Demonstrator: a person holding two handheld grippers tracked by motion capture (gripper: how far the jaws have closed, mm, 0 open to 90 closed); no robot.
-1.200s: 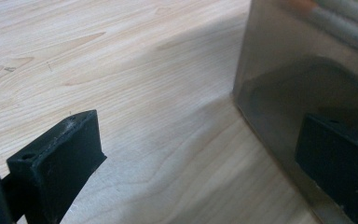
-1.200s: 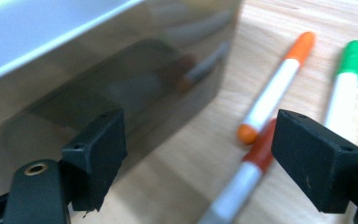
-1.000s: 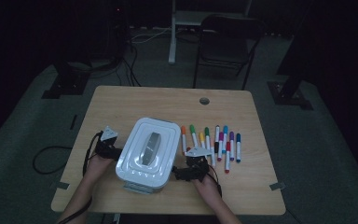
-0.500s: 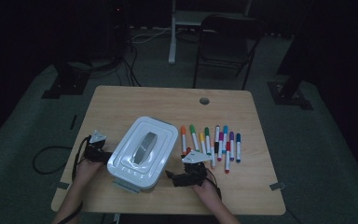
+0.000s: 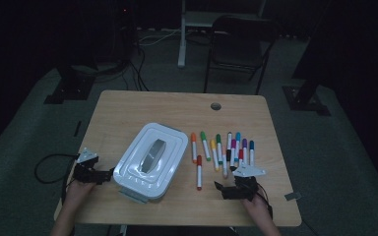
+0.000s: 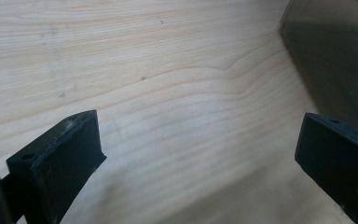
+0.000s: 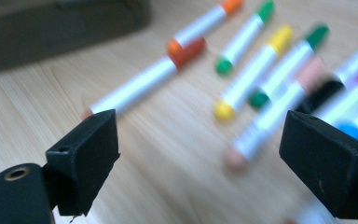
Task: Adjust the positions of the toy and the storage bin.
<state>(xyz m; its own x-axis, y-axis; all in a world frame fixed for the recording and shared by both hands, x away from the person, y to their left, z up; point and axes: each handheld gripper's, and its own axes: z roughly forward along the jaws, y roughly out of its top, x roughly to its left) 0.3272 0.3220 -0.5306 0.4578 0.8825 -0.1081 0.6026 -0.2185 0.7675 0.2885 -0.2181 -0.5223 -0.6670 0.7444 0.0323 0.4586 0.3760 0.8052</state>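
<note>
Grippers at rest: the left gripper (image 5: 109,175) stands with jaws spread and empty just left of the lidded white box (image 5: 151,161); the right gripper (image 5: 218,188), likewise spread and empty, sits near the red marker (image 5: 199,172). Markers (image 5: 224,150) lie loose right of the box; lid on, none apparently packed yet.

You're working in a dark room, with light falling mostly on the wooden table (image 5: 142,110). It has a round hole (image 5: 215,106) near its far edge. Grey carpet (image 5: 325,147) covers the floor around you. Beyond the table stands a black folding chair (image 5: 236,46), beside a white post (image 5: 182,34). Cables (image 5: 138,64) trail across the floor at far left.
</note>
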